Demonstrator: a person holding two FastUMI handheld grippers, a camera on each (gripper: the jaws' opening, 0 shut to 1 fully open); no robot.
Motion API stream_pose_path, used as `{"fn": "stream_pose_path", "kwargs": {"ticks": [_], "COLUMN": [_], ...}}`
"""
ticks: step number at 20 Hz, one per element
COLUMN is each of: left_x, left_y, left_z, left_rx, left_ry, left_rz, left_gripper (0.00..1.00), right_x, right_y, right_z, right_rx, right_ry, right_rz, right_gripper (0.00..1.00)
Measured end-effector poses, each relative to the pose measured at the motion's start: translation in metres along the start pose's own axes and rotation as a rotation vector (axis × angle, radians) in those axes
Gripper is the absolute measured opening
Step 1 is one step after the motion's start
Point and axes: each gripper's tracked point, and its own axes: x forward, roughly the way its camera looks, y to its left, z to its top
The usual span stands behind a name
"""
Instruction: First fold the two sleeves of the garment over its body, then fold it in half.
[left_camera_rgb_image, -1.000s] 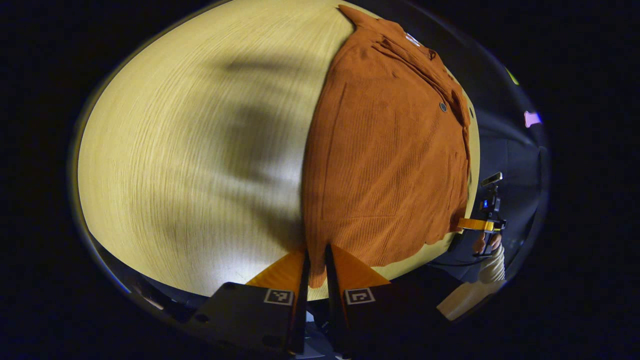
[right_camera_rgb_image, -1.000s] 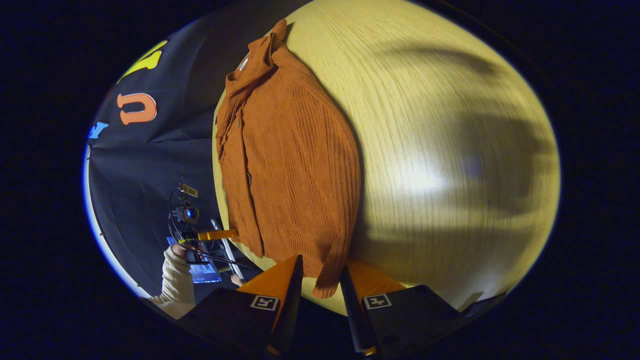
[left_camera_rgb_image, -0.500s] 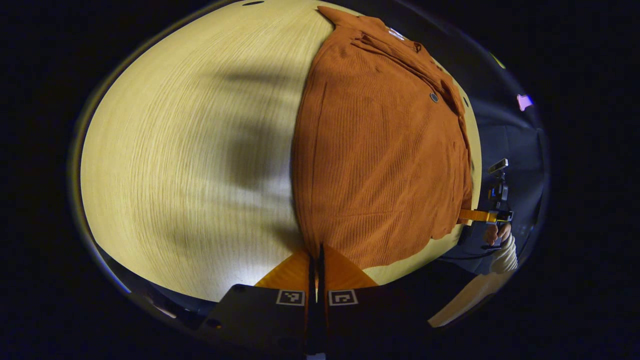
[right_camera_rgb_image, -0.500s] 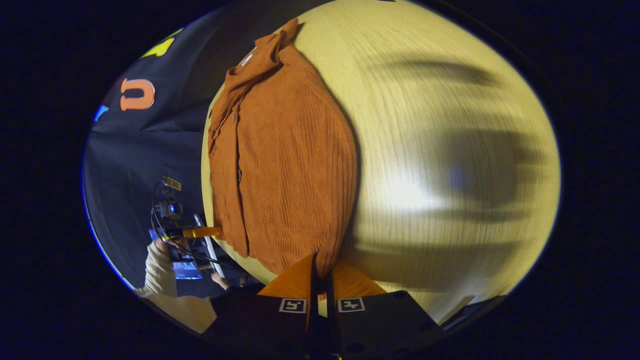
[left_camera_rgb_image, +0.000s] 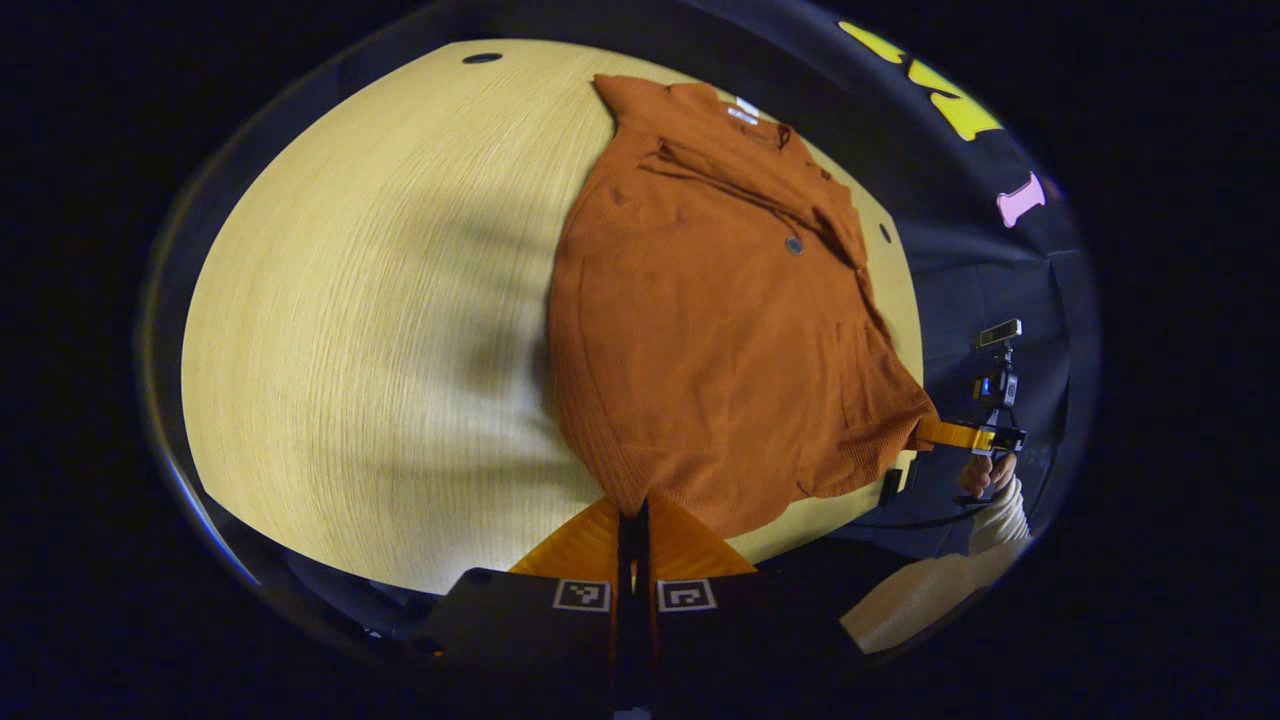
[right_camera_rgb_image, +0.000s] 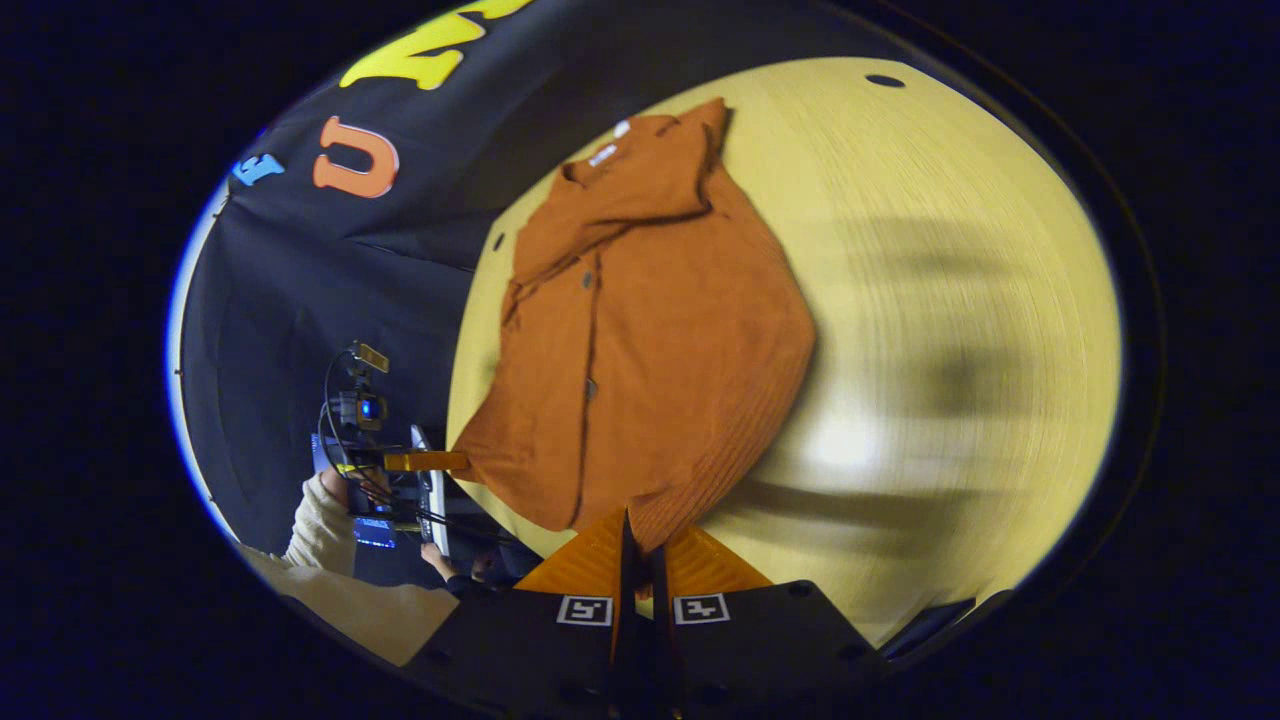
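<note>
**Both grippers pinching the hem corners of a rust ribbed cardigan on a pale wooden table.**

Left gripper view: the left gripper (left_camera_rgb_image: 632, 520), jaws pressed together on the cardigan's (left_camera_rgb_image: 710, 330) hem corner at lower centre; the other gripper at right edge. The sleeves appear folded in. Lift both corners level and carry them toward the collar, upper centre.
Right gripper view: the right gripper (right_camera_rgb_image: 640, 535) likewise nips the hem; table (right_camera_rgb_image: 950, 300) bare alongside; a table hole at upper right lies clear of the path.
</note>
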Motion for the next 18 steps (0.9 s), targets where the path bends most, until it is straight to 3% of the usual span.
{"fn": "stream_pose_path", "kwargs": {"ticks": [8,18], "left_x": [-0.019,0.01], "left_y": [-0.038,-0.03], "left_z": [0.11,0.277], "left_rx": [0.1,0.116], "left_ry": [-0.145,-0.22], "left_rz": [0.002,0.102], "left_gripper": [0.03,0.03], "right_x": [-0.002,0.049], "right_y": [0.057,0.053], "right_z": [0.105,0.284], "right_rx": [-0.133,-0.128], "right_ry": [-0.081,-0.219], "right_rz": [0.01,-0.081], "right_gripper": [0.08,0.08]}}
